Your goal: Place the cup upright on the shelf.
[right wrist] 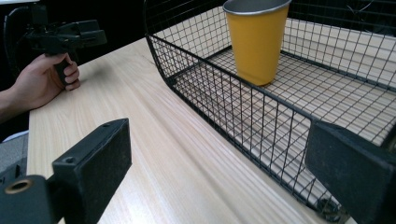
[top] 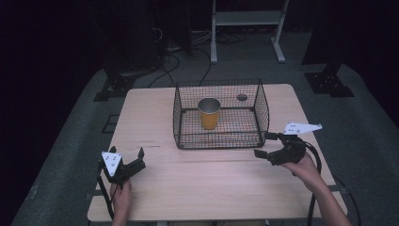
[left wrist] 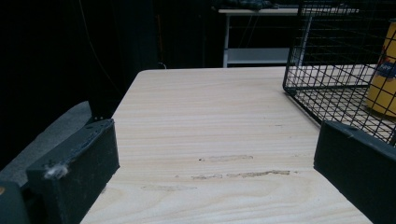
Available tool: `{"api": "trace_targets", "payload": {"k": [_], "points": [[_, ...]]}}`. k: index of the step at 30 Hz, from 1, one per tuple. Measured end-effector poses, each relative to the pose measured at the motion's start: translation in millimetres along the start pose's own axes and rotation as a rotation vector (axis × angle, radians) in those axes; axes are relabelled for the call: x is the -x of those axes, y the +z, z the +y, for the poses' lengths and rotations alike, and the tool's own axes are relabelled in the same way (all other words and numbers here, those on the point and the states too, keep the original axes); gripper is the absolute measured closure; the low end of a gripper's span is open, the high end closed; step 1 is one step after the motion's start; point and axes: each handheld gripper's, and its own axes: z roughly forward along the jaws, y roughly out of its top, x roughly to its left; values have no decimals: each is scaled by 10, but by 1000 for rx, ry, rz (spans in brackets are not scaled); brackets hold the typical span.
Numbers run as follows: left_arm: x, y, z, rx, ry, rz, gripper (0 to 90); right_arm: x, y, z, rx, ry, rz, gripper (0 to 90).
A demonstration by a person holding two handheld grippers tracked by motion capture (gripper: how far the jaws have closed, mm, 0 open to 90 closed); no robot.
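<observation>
An orange cup (top: 209,113) with a silvery inside stands upright in a black wire basket (top: 261,110) at the back middle of the wooden table (top: 211,183). My left gripper (top: 127,151) is held near the front left, open, with bare wood between its jaws; its own view (left wrist: 215,154) has the basket (left wrist: 327,70) and cup (left wrist: 385,79) ahead to the right. My right gripper (top: 264,145) hovers open just outside the basket's front right corner. From there (right wrist: 219,158) the basket wall (right wrist: 210,93) is close, and the cup (right wrist: 257,42) stands behind it.
A small dark round hole (top: 242,97) marks the tabletop behind the basket. A white frame (top: 247,19) and black stand bases (top: 329,82) sit on the floor beyond the table. The other hand and its gripper (right wrist: 60,37) appear far left in the right gripper view.
</observation>
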Motion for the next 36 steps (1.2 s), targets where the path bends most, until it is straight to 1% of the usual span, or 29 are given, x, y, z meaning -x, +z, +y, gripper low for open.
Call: {"api": "trace_targets", "payload": {"k": [5,12,20,28,31,33,36], "points": [[1,-1,1,-1,2,1,0,-2,-34,-77,-3,14,-4,66],[2,0,1,-1,3,1,0,-17,-100,-163,-4,17,-20,66],[4,0,1,-1,6,0,0,-37,-105,-235,-2,22,-24,66],[7,2,1,-2,9,0,0,-95,-127,-293,3,19,-24,66],[8,2,1,-2,10,0,0,-123,-164,-302,14,20,-19,66],[8,2,1,-2,10,0,0,-140,-193,-317,15,13,-25,66],[10,2,1,-2,11,-1,0,-145,-231,-357,19,22,-30,66]]}}
